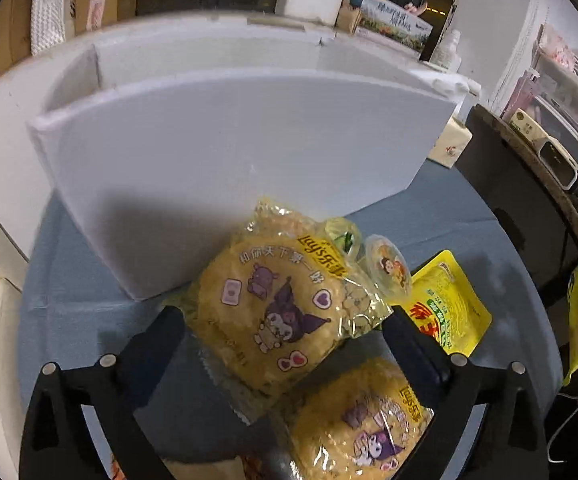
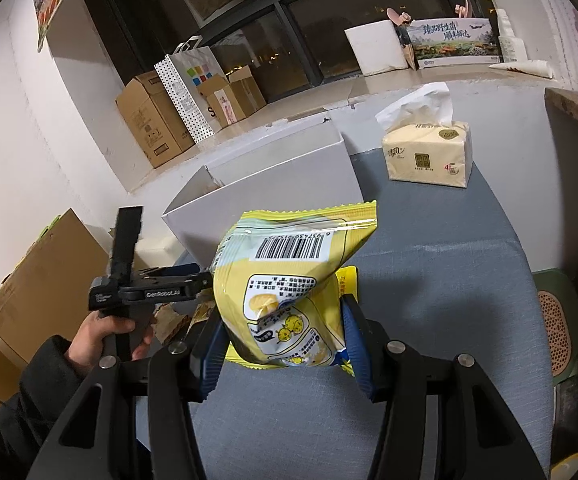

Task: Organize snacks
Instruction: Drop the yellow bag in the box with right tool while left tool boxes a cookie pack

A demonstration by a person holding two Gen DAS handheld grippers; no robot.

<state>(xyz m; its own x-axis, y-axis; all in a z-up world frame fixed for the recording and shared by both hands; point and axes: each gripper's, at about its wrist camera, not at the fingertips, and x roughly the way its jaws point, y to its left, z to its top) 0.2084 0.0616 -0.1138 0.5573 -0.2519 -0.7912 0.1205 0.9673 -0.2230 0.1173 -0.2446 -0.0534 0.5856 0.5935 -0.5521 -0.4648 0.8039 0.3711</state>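
My left gripper (image 1: pixel 285 320) is closed on a yellow Kuromi snack pack (image 1: pixel 277 312), just in front of the white foam box (image 1: pixel 225 152). A second Kuromi pack (image 1: pixel 369 424), a small jelly cup (image 1: pixel 389 268) and a flat yellow pouch (image 1: pixel 449 304) lie on the blue-grey table (image 1: pixel 73 280). My right gripper (image 2: pixel 285 328) is shut on a yellow chip bag (image 2: pixel 289 280), held above the table near the white box (image 2: pixel 273 184). The left gripper (image 2: pixel 161 284) shows in the right wrist view, at the left.
A tissue pack (image 2: pixel 429 152) stands on the table's far right. Cardboard boxes (image 2: pixel 153 120) and a dotted paper bag (image 2: pixel 189 88) line the windowsill. A cardboard box (image 2: pixel 49 276) stands left of the table. A shelf with appliances (image 1: pixel 553 148) is at the right.
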